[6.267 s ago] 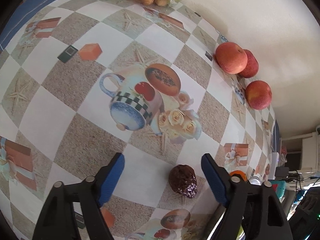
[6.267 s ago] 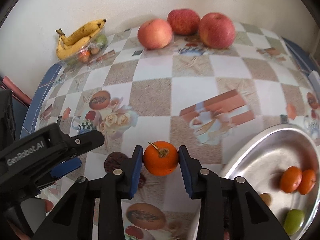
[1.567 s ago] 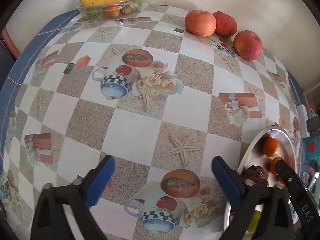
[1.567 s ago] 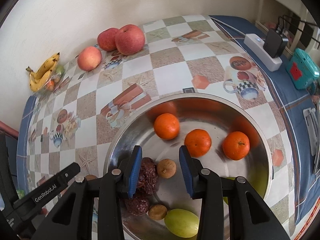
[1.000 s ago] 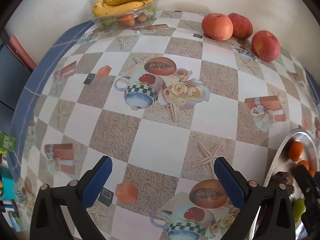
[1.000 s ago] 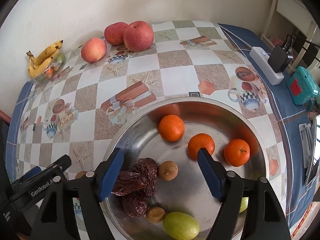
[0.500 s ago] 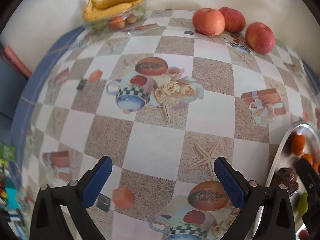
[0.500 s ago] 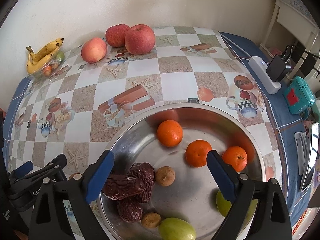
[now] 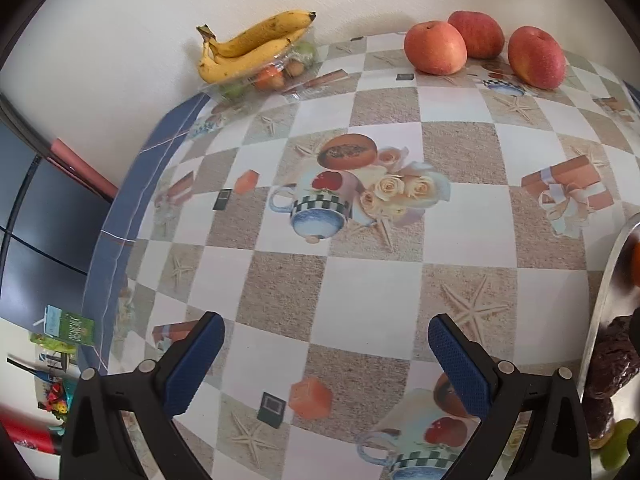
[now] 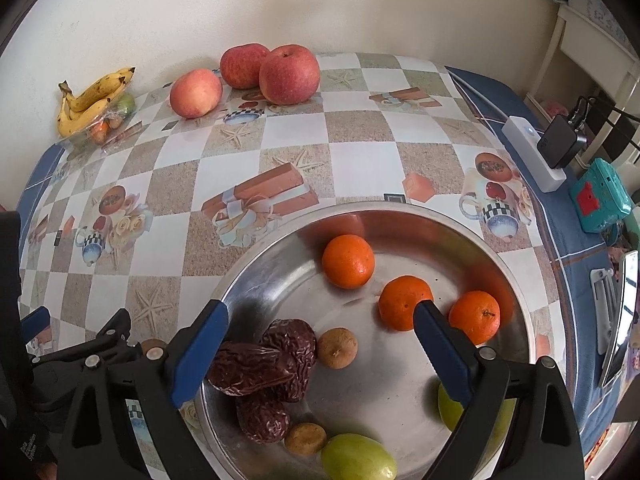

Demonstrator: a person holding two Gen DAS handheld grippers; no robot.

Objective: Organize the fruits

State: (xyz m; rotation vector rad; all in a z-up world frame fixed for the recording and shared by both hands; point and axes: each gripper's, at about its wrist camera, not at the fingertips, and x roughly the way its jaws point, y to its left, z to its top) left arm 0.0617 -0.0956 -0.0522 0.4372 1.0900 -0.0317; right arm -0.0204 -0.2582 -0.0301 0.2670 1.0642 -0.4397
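Note:
My right gripper hangs open above a steel bowl, nothing between its blue pads. In the bowl lie three oranges, dark wrinkled dates, small brown fruits and green fruits. My left gripper is open over bare tablecloth, left of the bowl's rim. Three red apples sit by the back wall. Bananas rest on a clear packet of small fruit at the back left.
A checked, printed cloth covers the table, with a blue border at its left edge. At the right side sit a white power strip with a black plug, a teal box and a phone.
My right gripper's jaws spread wide over the bowl and rose a little. The left gripper turned, so the bananas and apples now sit higher in its view and the bowl slid to the right edge.

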